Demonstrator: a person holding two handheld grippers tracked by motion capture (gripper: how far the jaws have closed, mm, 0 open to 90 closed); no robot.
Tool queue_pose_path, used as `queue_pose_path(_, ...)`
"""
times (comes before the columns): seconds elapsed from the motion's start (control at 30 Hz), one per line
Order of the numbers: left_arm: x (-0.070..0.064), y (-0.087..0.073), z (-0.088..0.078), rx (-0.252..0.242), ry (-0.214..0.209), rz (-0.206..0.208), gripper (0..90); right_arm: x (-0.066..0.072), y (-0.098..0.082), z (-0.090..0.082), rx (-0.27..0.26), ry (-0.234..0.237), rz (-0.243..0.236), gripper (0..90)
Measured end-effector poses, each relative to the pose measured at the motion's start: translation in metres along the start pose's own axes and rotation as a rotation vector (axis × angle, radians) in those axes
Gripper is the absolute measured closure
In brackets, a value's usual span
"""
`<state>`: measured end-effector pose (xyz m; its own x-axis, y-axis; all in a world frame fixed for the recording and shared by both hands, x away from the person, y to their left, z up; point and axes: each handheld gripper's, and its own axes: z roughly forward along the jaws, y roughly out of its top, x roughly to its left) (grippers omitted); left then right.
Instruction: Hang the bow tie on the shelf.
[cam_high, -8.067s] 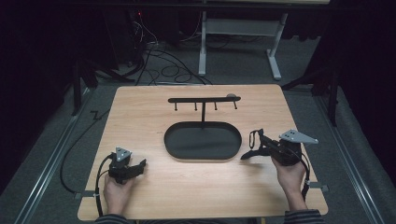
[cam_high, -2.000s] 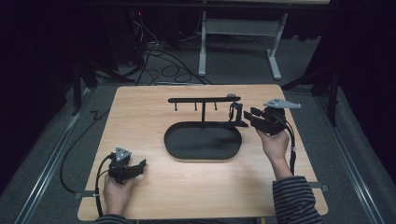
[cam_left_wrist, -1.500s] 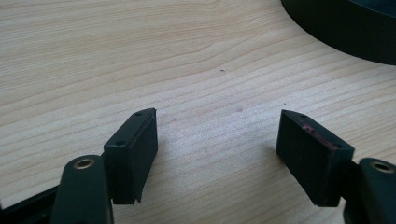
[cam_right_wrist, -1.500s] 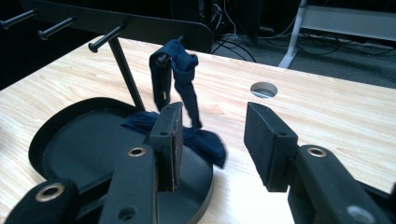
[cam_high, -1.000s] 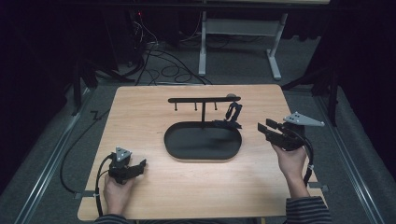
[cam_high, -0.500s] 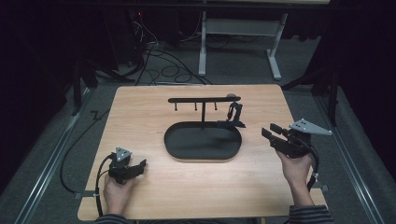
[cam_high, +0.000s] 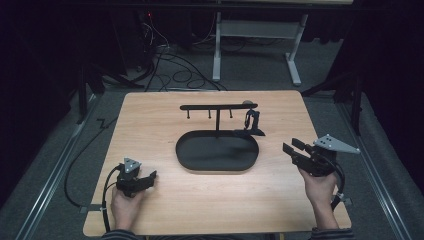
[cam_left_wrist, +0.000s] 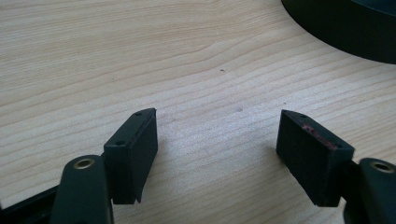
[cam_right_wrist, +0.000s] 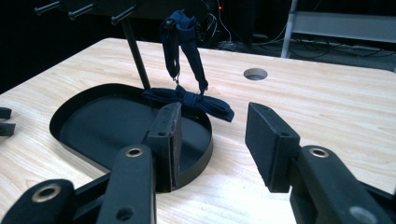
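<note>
A black oval tray (cam_high: 197, 161) with a hook rack (cam_high: 218, 106) rising from its back sits mid-table. A dark blue bow tie (cam_high: 251, 122) hangs by its strap from the rack's right end, its bow (cam_right_wrist: 189, 101) resting on the tray's rim (cam_right_wrist: 205, 142). My right gripper (cam_high: 291, 149) is open at the table's right side, jaws pointing left toward the tray with nothing between them. My left gripper (cam_high: 149, 177) is open near the front left, low over the bare wood, its fingers (cam_left_wrist: 135, 149) empty.
The wooden table (cam_high: 150, 120) has a round hole (cam_right_wrist: 255, 73) near the back right. Beyond the table's far edge are cables (cam_high: 165, 55) on the floor and a white desk frame (cam_high: 255, 30). Dark surroundings on both sides.
The right gripper carried the bow tie from the table's right side to the rack, hung it there, let go, and drew back toward the front right. The left gripper has stayed put.
</note>
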<state>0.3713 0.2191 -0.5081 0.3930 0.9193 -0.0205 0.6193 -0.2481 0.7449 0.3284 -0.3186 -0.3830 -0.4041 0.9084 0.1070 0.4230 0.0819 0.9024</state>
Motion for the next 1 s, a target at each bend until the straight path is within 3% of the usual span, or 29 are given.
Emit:
queue_pose_path(0.23, 0.0, 0.0, 0.0, -0.001, 0.0, 0.0, 29.9, 0.001, -0.015, 0.0, 0.017, 0.008, 0.023, 57.8)
queue_pose_path(1.0, 0.0, 0.0, 0.0, -0.001, 0.001, 0.001, 29.9, 0.007, -0.032, 0.01, 0.042, 0.029, 0.041, 57.8)
